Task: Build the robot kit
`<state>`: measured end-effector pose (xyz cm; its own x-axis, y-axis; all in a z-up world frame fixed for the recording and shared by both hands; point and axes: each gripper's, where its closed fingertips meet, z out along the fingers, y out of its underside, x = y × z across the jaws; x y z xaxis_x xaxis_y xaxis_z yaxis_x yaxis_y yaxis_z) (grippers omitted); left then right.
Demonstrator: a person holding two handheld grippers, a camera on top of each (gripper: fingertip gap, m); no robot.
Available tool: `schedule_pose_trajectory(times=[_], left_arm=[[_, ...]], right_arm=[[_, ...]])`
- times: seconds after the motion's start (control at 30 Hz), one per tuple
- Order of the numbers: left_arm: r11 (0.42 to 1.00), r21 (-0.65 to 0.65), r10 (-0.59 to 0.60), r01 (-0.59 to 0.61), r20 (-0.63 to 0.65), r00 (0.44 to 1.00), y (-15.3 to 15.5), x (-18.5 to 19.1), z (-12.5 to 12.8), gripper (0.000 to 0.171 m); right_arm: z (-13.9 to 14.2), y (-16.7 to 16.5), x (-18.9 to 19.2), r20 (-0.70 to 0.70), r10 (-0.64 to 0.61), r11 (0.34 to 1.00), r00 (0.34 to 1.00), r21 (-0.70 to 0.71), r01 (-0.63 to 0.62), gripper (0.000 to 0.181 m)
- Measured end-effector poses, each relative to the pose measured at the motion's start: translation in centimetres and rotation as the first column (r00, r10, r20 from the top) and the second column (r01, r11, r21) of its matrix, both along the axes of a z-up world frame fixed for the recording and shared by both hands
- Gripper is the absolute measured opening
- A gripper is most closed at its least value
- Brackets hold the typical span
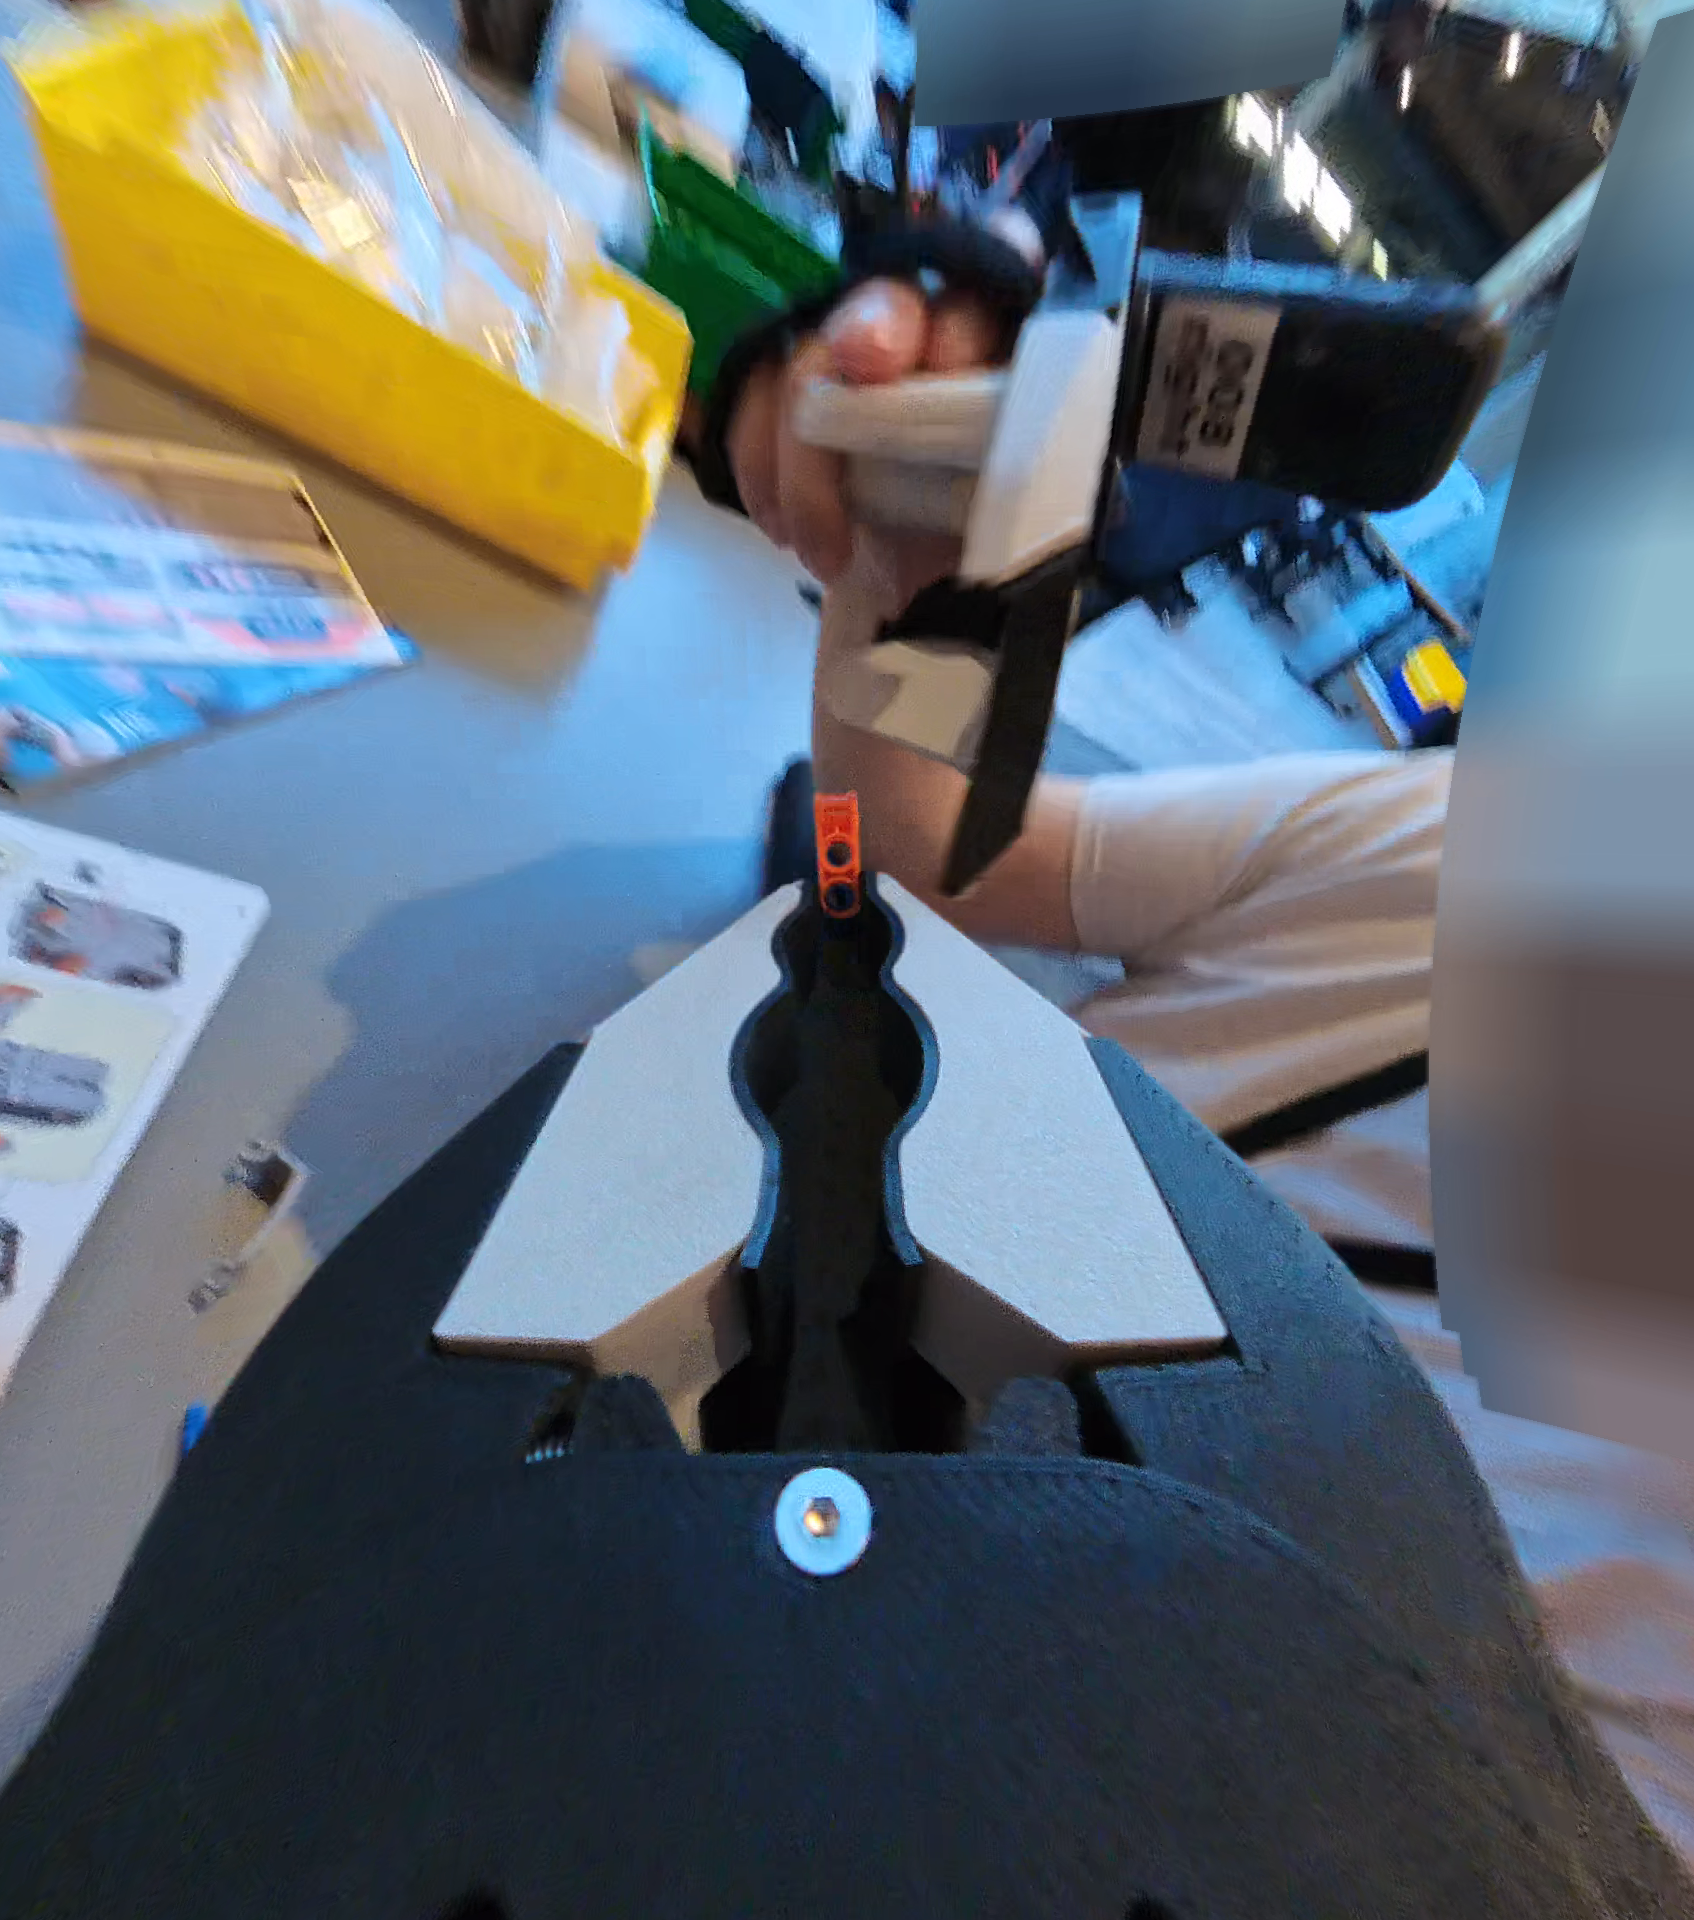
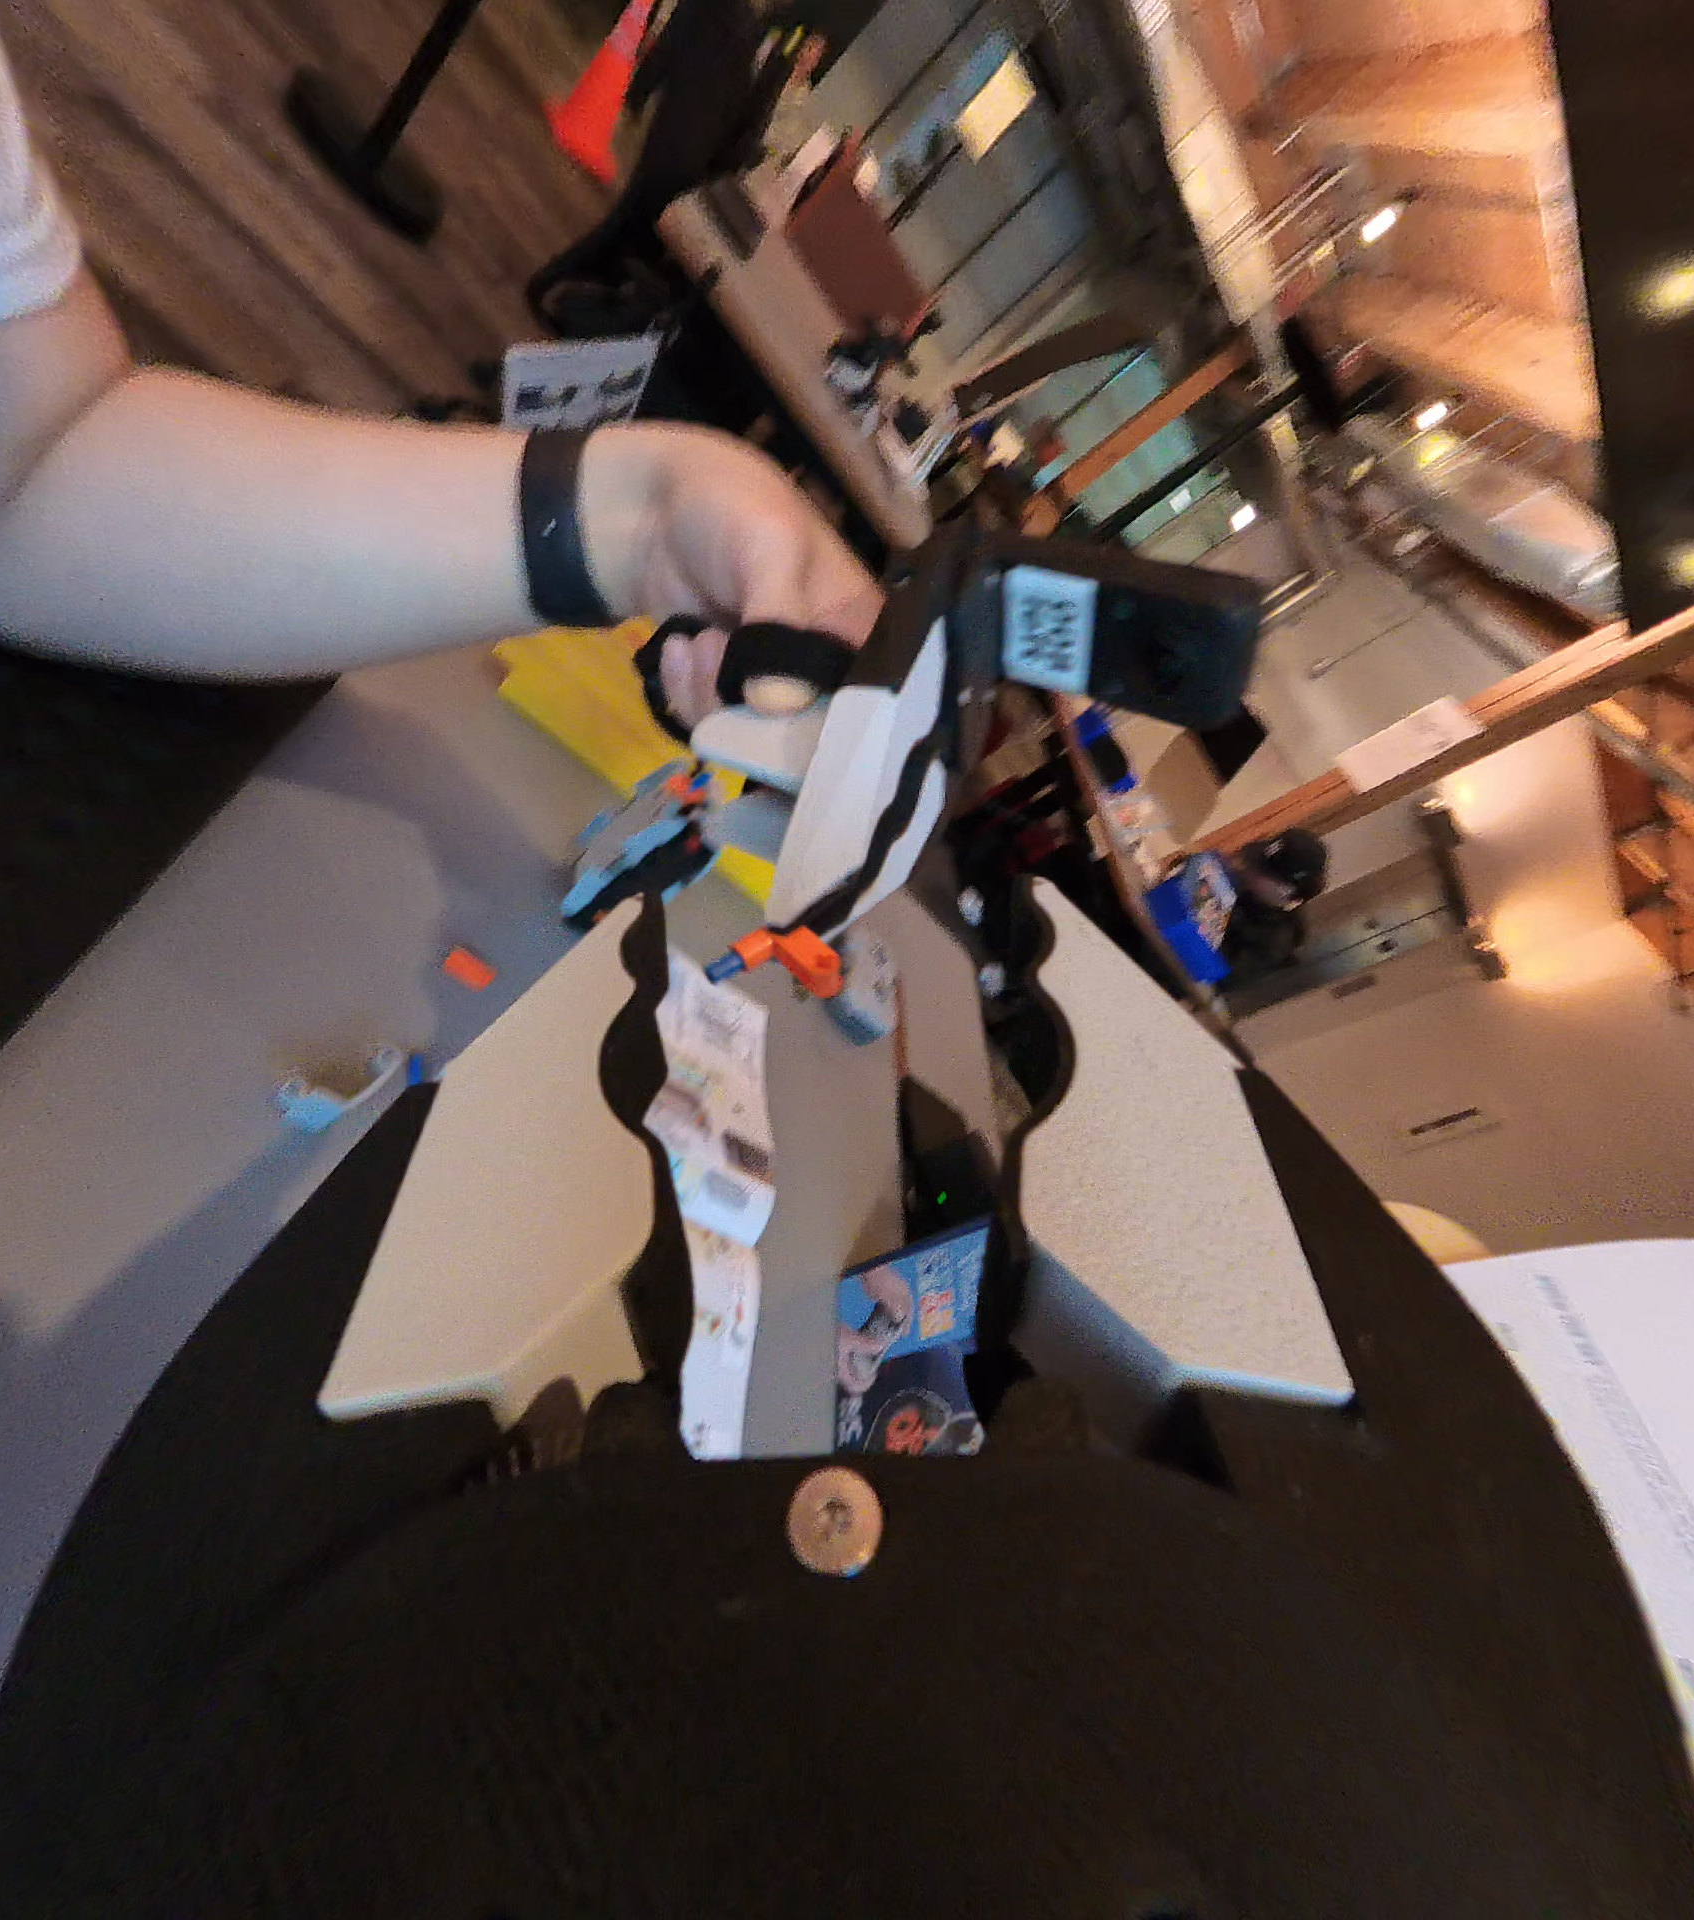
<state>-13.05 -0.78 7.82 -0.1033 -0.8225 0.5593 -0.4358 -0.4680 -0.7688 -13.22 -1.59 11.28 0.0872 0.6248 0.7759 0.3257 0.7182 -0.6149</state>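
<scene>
My left gripper [image 1: 838, 899] is shut on a small orange connector piece [image 1: 836, 836] with round holes, pinched at the fingertips and held above the table. In the right wrist view the same gripper [image 2: 801, 920], held by a hand with a black wristband, carries the orange piece [image 2: 801, 954], which has a blue pin on one end. My right gripper [image 2: 843, 899] is open and empty, its jaws wide apart, and points at the orange piece just beyond its tips. It also shows in the left wrist view [image 1: 973, 862], held by a hand, pointing down close beside the orange piece.
A yellow bin [image 1: 355, 416] of clear bags and a green bin [image 1: 718, 249] stand behind. An instruction booklet [image 1: 43, 1039] and a blue box [image 1: 95, 623] lie at left. A part-built grey and blue model [image 2: 635, 842], a loose orange piece [image 2: 467, 968] and a light-blue piece [image 2: 323, 1096] lie on the table. The grippers are tip to tip, or close to it.
</scene>
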Motion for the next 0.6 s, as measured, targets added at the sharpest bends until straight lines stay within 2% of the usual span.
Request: schedule_pose_trajectory(times=[0.07, 0.13, 0.2, 0.27, 0.33, 0.47, 0.53, 0.6], left_arm=[[0.998, 0.007, -0.062, 0.063, -0.048, 0.997, -1.0, 0.1, -1.0, 0.006], [0.996, 0.024, -0.082, 0.085, -0.115, 0.99, -1.3, 0.1, -2.1, 0.006], [0.994, 0.02, -0.103, 0.107, -0.141, 0.985, -1.5, -0.2, -2.5, 0.006], [0.992, 0.004, -0.123, 0.124, -0.121, 0.985, -1.6, -0.5, -2.2, 0.006], [0.992, -0.021, -0.125, 0.123, -0.103, 0.987, -1.3, -0.6, -2.1, 0.006], [0.985, -0.074, -0.159, 0.153, -0.089, 0.983, -1.1, -0.6, -2.4, 0.006], [0.987, -0.085, -0.146, 0.139, -0.09, 0.985, -0.6, -0.5, -2.6, 0.005], [0.987, -0.114, -0.12, 0.114, -0.039, 0.992, 0.1, -0.2, -1.8, 0.006]], right_arm=[[-3.1, 0.7, -1.3, 0.142, -0.031, 0.999, 0.989, -0.003, 0.032, 0.066], [-6.0, 0.5, -1.9, 0.274, -0.011, 0.999, 0.962, -0.047, 0.025, 0.051], [-6.4, 0.6, -2.1, 0.294, -0.019, 0.999, 0.955, -0.039, 0.032, 0.044], [-6.1, 0.2, -2.3, 0.282, -0.009, 0.999, 0.959, -0.034, 0.019, 0.041], [-6.1, 0.2, -2.0, 0.297, -0.023, 0.999, 0.955, -0.019, 0.03, 0.031], [-6.4, 0.4, -2.0, 0.31, -0.026, 0.999, 0.951, -0.024, 0.035, 0.029], [-6.7, 0.8, -2.0, 0.318, -0.036, 0.999, 0.947, -0.027, 0.047, 0.029], [-6.3, 1.5, -1.8, 0.289, -0.061, 0.997, 0.955, -0.019, 0.069, 0.029]])
